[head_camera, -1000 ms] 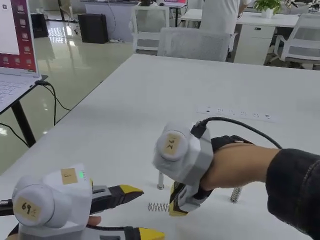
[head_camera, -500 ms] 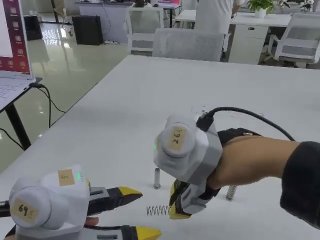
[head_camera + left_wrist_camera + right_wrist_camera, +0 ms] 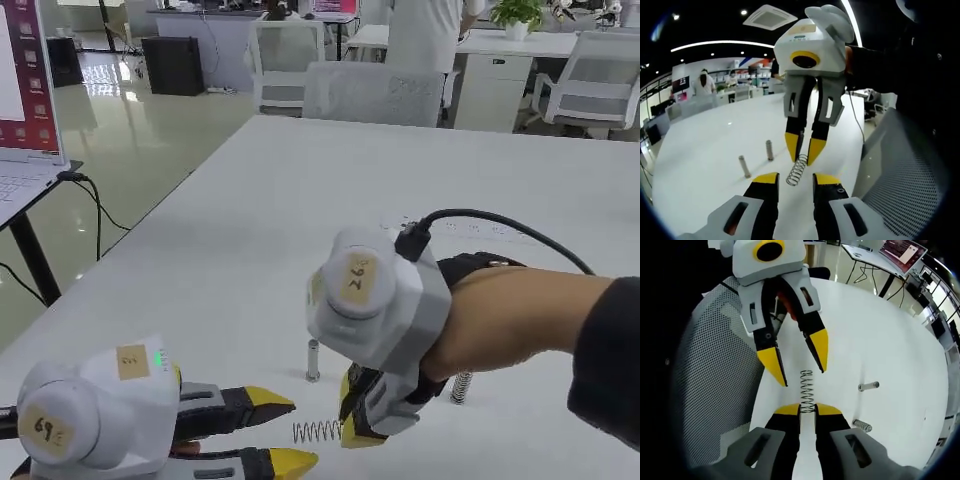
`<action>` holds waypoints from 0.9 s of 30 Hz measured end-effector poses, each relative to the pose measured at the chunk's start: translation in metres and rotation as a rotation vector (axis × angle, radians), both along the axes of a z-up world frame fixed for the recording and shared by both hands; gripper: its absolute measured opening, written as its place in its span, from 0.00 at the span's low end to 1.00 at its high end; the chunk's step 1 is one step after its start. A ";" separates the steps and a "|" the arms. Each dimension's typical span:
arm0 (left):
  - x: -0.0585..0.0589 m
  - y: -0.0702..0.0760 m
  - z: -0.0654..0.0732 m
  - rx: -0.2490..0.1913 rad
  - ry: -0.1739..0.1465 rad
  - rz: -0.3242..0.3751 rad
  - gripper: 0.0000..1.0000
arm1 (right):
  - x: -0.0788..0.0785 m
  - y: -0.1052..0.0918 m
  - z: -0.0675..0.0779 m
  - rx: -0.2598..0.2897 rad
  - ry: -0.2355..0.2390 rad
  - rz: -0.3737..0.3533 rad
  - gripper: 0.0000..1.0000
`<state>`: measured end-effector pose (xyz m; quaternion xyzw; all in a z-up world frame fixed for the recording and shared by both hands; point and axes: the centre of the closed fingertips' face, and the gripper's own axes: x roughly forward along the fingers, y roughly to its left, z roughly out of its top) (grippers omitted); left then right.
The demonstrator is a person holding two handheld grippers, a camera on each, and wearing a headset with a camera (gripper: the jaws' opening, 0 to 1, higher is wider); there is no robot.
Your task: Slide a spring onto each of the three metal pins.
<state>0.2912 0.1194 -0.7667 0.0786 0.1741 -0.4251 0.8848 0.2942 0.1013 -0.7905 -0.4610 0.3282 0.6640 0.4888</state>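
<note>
A loose spring (image 3: 318,431) lies level just above the white table (image 3: 250,220). My right gripper (image 3: 352,432) points down from the right and is shut on one end of the spring (image 3: 806,387). My left gripper (image 3: 297,433) comes in from the bottom left and is open, its yellow tips on either side of the spring's free end (image 3: 796,172). A bare metal pin (image 3: 313,360) stands just behind the spring. Another pin wearing a spring (image 3: 461,387) stands to the right, by the hand. In the left gripper view two pins (image 3: 769,150) (image 3: 744,166) stand left of the right gripper (image 3: 804,150).
The right gripper's black cable (image 3: 500,225) arcs over the table. A laptop (image 3: 25,90) sits on a side desk at far left. Chairs (image 3: 375,95) and desks stand beyond the table's far edge. A grey mesh chair (image 3: 715,365) is close by.
The left gripper's tips have edged forward around the spring's free end. The right gripper still holds the spring near the bare pin. The head camera has tilted slightly.
</note>
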 end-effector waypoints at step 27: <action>-0.008 -0.009 0.002 0.007 -0.014 -0.052 0.06 | -0.012 -0.002 0.010 0.024 0.010 0.059 0.07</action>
